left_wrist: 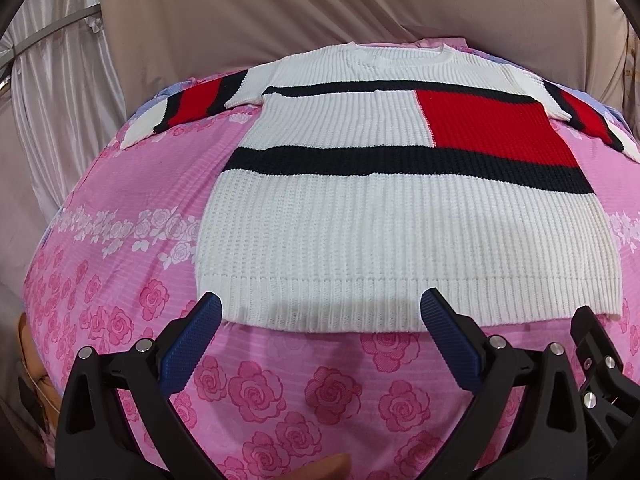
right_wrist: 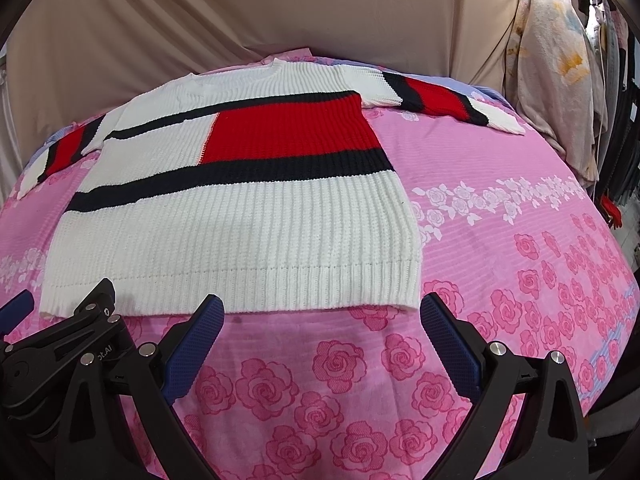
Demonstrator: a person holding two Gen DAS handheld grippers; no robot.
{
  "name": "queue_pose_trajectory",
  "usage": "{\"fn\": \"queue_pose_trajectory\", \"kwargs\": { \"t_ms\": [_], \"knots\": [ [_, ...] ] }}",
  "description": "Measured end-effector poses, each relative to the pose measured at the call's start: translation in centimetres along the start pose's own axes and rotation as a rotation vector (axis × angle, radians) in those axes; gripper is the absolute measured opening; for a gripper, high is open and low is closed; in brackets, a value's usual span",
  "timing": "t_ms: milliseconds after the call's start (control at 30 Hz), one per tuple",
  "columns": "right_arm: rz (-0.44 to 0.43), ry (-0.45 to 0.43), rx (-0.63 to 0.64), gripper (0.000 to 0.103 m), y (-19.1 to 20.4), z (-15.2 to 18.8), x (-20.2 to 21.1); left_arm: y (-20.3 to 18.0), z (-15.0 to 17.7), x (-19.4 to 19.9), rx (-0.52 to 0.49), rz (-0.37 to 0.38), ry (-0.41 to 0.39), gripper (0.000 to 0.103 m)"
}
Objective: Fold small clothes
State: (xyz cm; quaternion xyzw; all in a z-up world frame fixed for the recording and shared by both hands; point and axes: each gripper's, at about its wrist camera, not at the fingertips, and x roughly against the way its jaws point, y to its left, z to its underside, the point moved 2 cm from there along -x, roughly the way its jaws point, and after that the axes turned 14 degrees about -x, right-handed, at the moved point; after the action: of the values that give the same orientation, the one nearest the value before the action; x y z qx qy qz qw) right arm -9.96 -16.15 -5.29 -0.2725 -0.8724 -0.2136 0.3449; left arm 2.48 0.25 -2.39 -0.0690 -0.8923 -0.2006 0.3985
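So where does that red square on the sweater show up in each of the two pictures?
Left wrist view: the red square sits right of centre, in the upper half.
Right wrist view: the red square sits just left of centre, upper half.
Shared landmark: the wide black stripe running directly under it across the sweater.

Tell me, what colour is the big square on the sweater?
Red, on the sweater; the right wrist view shows the square best.

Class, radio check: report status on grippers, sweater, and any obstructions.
Left gripper open, right gripper open, both empty at the hem. Sweater flat on the bedsheet, sleeves spread, unfolded. Nothing in the way.
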Motion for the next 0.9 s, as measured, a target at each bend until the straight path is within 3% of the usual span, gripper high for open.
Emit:
{"fn": "queue_pose_trajectory", "kwargs": {
  "t_ms": [133, 367, 533, 700, 900],
  "knots": [
    [-0.014, 0.020, -0.005, 0.098, 0.1, -1.0, -1.3, -1.1, -1.3, -0.6, -0.032, 0.009, -0.005, 0.098],
    [-0.085, 0.048, -0.009, 0.097, -1.8, -5.3, -4.4, -1.7, -3.2, -2.6, -0.014, 0.113, 0.000, 0.098],
    [-0.080, 0.041, -0.176, 0.097, -9.4, -13.9, -9.4, -1.1, -4.0, -4.1, 0.034, 0.179, 0.000, 0.097],
    [-0.009, 0.016, -0.368, 0.096, -19.0, -23.8, -16.8, -0.3, -4.6, -5.6, 0.090, 0.215, 0.000, 0.098],
    [-0.004, 0.011, -0.594, 0.086, -26.7, -30.4, -23.8, -0.2, -5.1, -6.2, 0.091, 0.240, -0.028, 0.098]
  ]
}}
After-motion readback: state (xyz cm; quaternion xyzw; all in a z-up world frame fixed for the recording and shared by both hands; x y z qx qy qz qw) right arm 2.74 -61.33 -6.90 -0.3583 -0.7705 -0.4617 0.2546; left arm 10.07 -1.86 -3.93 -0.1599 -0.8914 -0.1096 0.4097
